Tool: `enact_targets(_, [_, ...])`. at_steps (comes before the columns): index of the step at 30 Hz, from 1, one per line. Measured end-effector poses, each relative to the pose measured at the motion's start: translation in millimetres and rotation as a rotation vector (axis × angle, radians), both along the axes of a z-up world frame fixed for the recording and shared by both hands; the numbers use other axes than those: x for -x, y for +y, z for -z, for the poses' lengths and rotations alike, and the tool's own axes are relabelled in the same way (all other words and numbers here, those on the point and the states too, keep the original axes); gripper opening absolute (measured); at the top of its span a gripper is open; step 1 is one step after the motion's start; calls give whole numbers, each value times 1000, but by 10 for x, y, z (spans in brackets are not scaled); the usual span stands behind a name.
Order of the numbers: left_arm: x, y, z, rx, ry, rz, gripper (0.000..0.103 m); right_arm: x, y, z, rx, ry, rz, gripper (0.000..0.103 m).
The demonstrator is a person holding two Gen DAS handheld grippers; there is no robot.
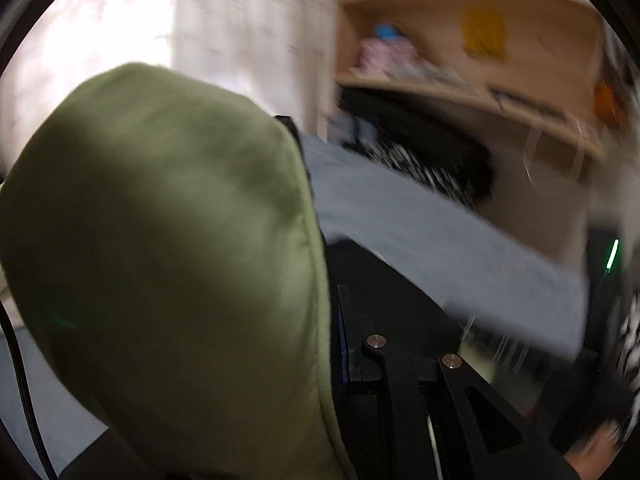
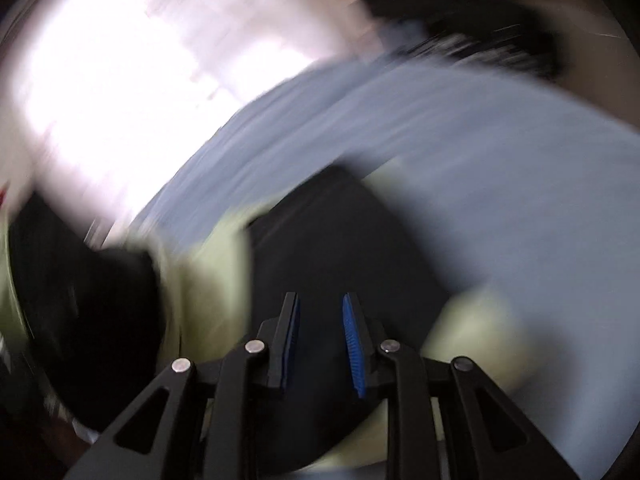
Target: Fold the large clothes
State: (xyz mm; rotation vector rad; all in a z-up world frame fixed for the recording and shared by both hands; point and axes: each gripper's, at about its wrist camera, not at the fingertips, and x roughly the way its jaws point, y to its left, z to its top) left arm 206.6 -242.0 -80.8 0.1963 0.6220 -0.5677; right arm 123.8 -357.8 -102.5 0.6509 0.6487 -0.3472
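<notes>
Left wrist view: a green garment (image 1: 160, 248) bulges across the left half of the picture, so near the lens that it hides most of the left gripper (image 1: 340, 340). Only one black finger with a strip of blue pad shows at the cloth's right edge, touching it. The other finger is hidden, so I cannot tell whether the gripper is spread or pinching the cloth. To the right, a light blue sheet (image 1: 440, 240) runs from the middle toward the lower right. Beyond it lies something black with a black-and-white pattern (image 1: 424, 168), blurred. Farther off stand wooden shelves (image 1: 460, 88) with a yellow object (image 1: 482, 34) and small items too blurred to name. A bright window with a pale curtain (image 1: 248, 28) fills the far left.

Right wrist view: the whole picture is smeared. The right gripper (image 2: 320, 344) sits at the near centre with its two black fingers spread, blue pads facing each other across a clear gap, nothing between them. Just beyond the fingers is dark fabric (image 2: 332, 240), with pale green cloth (image 2: 208, 284) to its left and more to the lower right. The light blue sheet (image 2: 480, 168) spreads over the right and centre. A bright window (image 2: 132, 80) glares at the far left.
</notes>
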Motion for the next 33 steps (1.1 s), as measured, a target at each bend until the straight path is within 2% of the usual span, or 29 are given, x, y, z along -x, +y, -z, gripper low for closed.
enact_targets(2, [31,-335,229,-95,46,69,9,177,-305,0,-8,-21,121,23])
enact_targets(5, [176,-753,604,-243,58,158,9,306,-560,97,-35,-23,207,23])
enact_targets(9, [201,-937,869,-307,73,165,9,246,-705,404,-142,31,206,23])
enact_targets(14, [-2,-881,829,-211,165,132,10,233,-743,510,-145,48,184,23])
enact_targets(18, [-62,-877,809,-169,213,107,11,216,-714,515,-137,52,176,23])
enact_targets(21, [-25,-822,724,-125,254,126,27,213,-708,520,-137,54,175,23])
enact_targets(22, [24,-769,700,-109,272,136,39,215,-701,519,-139,54,175,23])
enact_targets(23, [86,-703,674,-90,303,143,58,209,-705,501,-140,55,176,23])
enact_targets(25, [176,-617,599,-55,335,139,70,206,-711,471,-143,58,172,23])
enact_targets(29, [421,-287,379,-39,307,127,70,215,-687,305,-140,35,168,22])
enact_targets(33, [462,192,179,-22,276,9,70,235,-595,60,-156,5,117,23])
